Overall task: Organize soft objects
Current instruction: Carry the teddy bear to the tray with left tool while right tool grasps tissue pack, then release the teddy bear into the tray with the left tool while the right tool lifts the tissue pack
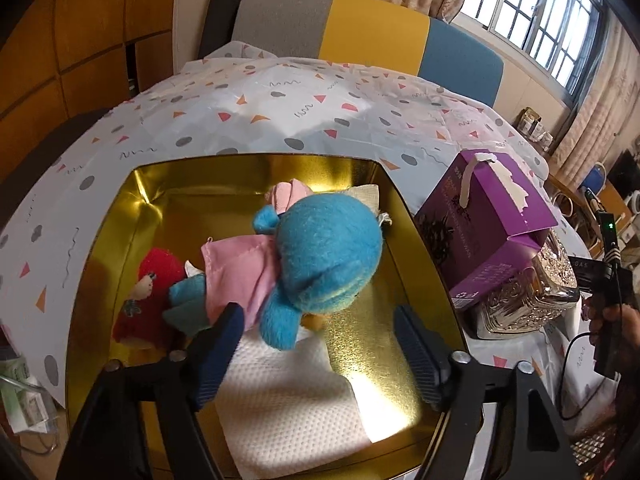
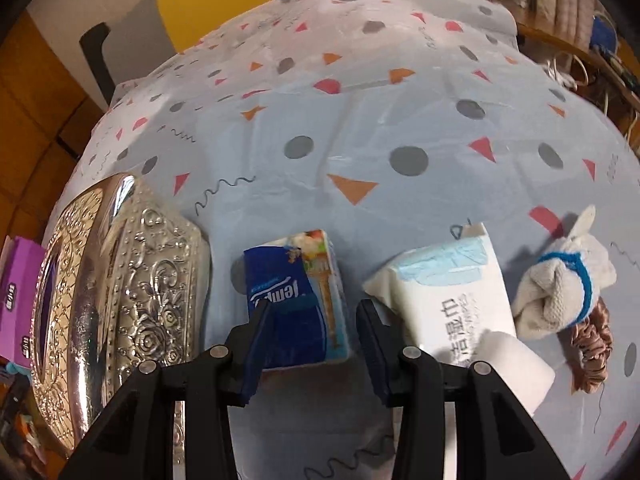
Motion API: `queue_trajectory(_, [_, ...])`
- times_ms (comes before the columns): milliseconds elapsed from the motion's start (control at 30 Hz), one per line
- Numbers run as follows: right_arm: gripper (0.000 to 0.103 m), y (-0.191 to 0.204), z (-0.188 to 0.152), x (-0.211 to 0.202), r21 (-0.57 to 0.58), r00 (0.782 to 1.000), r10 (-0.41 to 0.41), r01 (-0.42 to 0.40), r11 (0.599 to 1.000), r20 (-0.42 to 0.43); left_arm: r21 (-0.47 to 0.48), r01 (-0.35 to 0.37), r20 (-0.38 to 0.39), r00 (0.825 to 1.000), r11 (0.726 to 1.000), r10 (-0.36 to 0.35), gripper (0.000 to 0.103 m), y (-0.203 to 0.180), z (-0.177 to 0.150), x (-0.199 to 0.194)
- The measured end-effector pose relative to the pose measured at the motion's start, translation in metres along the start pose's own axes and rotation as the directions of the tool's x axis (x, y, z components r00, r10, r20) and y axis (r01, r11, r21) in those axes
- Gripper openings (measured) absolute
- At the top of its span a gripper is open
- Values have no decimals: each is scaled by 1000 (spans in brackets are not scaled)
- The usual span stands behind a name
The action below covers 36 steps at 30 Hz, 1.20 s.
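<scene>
Over the gold tin (image 1: 152, 184), the left tongs (image 1: 316, 344) gape beside the blue plush (image 1: 320, 252) lying inside, while the right tongs (image 2: 316, 344), also wide, straddle the tissue pack (image 2: 296, 296) on the desk (image 2: 360, 128), likely the next grasp.

Both the left hand-held gripper (image 1: 320, 340) and right hand-held gripper (image 2: 316, 336) point forward and down, jaws spread apart.

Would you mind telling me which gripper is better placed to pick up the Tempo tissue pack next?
Right. The right gripper is open, its fingers straddling the Tempo tissue pack. The left gripper hangs open over the gold tin, by the blue plush doll.
</scene>
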State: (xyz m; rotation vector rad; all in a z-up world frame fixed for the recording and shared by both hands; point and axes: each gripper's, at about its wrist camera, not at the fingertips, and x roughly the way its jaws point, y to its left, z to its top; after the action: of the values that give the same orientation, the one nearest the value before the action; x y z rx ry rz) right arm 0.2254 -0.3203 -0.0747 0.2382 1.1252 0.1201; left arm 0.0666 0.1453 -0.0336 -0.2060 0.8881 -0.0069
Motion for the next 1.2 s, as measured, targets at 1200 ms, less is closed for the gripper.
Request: queue_trajectory(1200, [52, 21, 0, 14, -99, 996, -89, 92, 991, 27, -90, -206, 59, 976, 974, 212, 85, 30, 24, -12])
